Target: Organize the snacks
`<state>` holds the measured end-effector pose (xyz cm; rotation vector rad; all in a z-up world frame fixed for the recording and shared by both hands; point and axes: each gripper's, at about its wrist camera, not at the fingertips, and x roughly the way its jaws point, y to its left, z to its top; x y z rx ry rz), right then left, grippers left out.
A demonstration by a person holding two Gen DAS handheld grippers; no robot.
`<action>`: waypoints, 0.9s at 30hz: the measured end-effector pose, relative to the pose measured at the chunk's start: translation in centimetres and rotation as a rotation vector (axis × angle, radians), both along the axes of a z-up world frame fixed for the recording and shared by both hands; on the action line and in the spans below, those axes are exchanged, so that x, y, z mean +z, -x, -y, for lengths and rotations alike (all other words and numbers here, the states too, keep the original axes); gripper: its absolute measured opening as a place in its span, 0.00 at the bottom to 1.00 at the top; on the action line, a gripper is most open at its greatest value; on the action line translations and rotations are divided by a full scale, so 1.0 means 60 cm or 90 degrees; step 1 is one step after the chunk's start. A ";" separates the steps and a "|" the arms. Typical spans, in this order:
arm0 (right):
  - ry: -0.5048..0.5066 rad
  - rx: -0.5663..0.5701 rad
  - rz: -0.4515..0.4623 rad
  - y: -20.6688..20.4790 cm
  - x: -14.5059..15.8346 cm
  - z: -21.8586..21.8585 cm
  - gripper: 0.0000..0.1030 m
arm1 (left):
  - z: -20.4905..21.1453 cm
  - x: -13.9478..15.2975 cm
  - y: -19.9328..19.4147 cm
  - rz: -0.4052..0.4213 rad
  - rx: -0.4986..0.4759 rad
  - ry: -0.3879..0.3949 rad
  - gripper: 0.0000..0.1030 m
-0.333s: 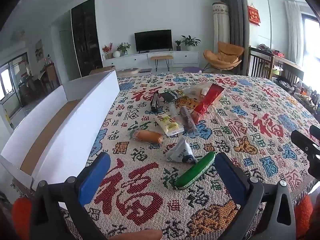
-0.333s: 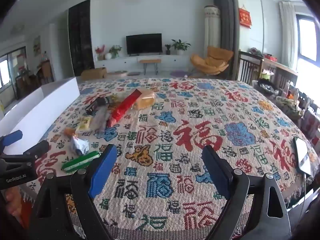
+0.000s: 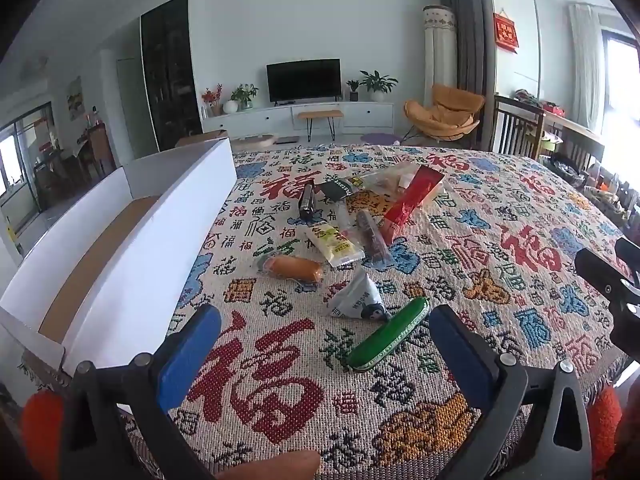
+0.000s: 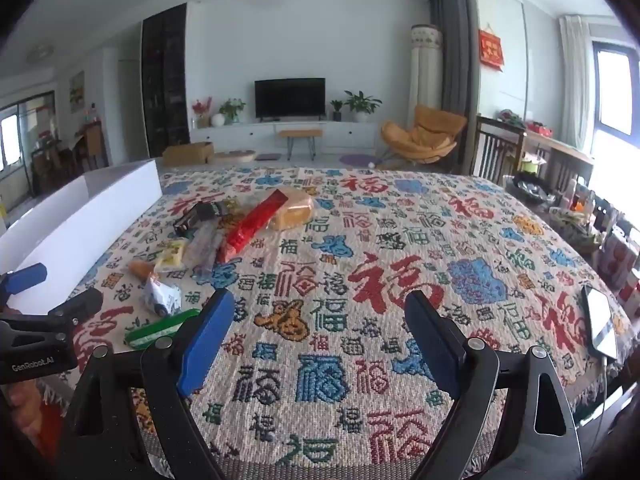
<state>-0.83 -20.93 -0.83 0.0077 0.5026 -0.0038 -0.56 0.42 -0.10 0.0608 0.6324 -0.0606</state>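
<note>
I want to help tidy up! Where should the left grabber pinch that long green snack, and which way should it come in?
Probably around its middle, from above. The green snack lies flat on the tablecloth, long and thin, slanting away to the right, so its narrow width fits between the fingers if they straddle it crosswise. The left gripper is open and nearest it. Its far end sits close to the white triangular packet, so stay off that end.

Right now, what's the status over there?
Left gripper open, right gripper open, both empty. Snacks loose on cloth; green packet nearest left fingers. White box alongside, nothing blocking.
</note>
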 end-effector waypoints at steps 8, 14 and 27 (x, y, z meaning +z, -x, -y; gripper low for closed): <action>0.040 0.033 0.011 -0.001 -0.009 -0.030 0.87 | -0.003 0.000 0.003 -0.001 -0.007 0.010 1.00; 0.057 0.029 0.032 0.004 -0.006 -0.046 0.87 | -0.005 -0.004 0.001 0.000 -0.010 0.015 1.00; 0.066 0.026 0.033 -0.002 -0.007 -0.056 0.87 | -0.019 -0.008 0.001 0.009 -0.001 0.025 1.00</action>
